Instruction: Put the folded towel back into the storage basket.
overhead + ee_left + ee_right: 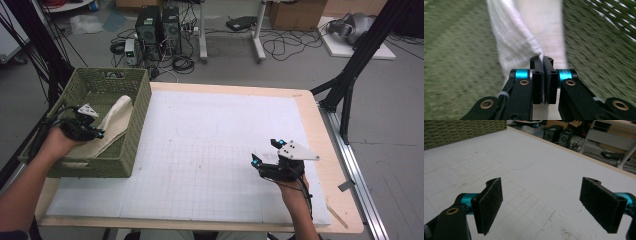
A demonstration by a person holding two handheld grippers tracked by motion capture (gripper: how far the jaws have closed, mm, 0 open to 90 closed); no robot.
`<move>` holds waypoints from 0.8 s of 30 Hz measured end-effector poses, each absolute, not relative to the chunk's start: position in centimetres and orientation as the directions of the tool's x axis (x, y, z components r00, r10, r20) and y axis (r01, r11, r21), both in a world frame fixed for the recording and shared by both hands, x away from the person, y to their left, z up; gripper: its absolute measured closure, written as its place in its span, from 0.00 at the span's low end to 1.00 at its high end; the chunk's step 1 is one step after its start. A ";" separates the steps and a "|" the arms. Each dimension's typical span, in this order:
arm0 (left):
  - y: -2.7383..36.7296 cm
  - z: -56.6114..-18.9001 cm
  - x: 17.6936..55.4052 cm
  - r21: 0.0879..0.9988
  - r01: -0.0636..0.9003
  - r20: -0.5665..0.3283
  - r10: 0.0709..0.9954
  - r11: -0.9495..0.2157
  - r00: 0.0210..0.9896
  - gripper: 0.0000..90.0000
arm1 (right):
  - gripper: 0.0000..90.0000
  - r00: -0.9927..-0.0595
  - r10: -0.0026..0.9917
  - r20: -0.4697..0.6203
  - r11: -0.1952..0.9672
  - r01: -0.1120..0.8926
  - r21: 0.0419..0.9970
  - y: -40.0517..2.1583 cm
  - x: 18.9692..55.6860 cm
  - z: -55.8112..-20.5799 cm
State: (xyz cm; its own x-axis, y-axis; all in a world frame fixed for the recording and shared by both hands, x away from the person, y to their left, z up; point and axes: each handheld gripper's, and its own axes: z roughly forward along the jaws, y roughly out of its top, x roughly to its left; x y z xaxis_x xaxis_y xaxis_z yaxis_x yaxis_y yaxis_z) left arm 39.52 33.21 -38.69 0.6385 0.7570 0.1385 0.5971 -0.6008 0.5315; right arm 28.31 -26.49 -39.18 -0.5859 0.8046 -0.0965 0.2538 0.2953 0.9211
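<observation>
A green woven basket (131, 125) is seen at the tabletop's (310, 120) left edge, overhanging it slightly. A cream-white cloth (116, 122) lies inside, draped up the basket's right-hand wall toward the rim.

The left tool (95, 133) is held inside the basket, clenched on a fold of the cloth; in the left gripper view the pads are pressed together with a pinch of the cloth (524, 42) caught at their tips. Only a thin edge of fabric is gripped, close to the ends of the pads.

The right tool (266, 152) is held over the right half of the tabletop, near its front edge, released, jaws wide apart; in the right gripper view bare gridded mat (529, 180) is seen between its pads, nothing held.

Work in hand is judged to be lifting the cloth out of the basket.

Risks noted:
- The shallow pinch may slip if the cloth is pulled sharply, letting it drop back into the basket.
- The cloth's trailing end may drag over the woven wall and snag on the weave or rim.
- The basket, light and partly off the tabletop's edge, may be tugged or tipped by a caught cloth, as it is steadied by nothing.
- The right tool is well apart from the basket, so no quick support is available.
</observation>
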 end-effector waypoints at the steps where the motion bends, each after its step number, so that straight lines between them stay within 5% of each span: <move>1: 33.1 -38.8 39.5 0.522 0.599 0.136 0.752 -0.607 0.645 0.97 | 0.20 -0.587 0.804 -0.096 0.295 0.254 0.921 -26.5 28.3 -39.2; 8: 33.3 -40.3 39.9 0.409 0.662 0.052 0.740 -0.628 0.671 0.84 | 0.20 -0.584 0.806 -0.100 0.300 0.256 0.919 -26.4 28.3 -39.2; 16: 34.8 -38.8 40.2 0.540 0.713 -0.109 0.802 -0.448 0.587 0.57 | 0.20 -0.580 0.808 -0.101 0.298 0.255 0.920 -26.7 28.3 -39.2; 21: 36.3 -37.2 40.0 0.707 0.634 -0.076 0.857 -0.314 0.510 0.64 | 0.21 -0.585 0.804 -0.109 0.308 0.251 0.918 -26.5 28.3 -39.2; 24: 37.6 -37.6 40.8 0.614 0.752 0.040 0.961 -0.239 0.272 0.77 | 0.21 -0.588 0.802 -0.106 0.310 0.258 0.915 -26.4 28.3 -39.3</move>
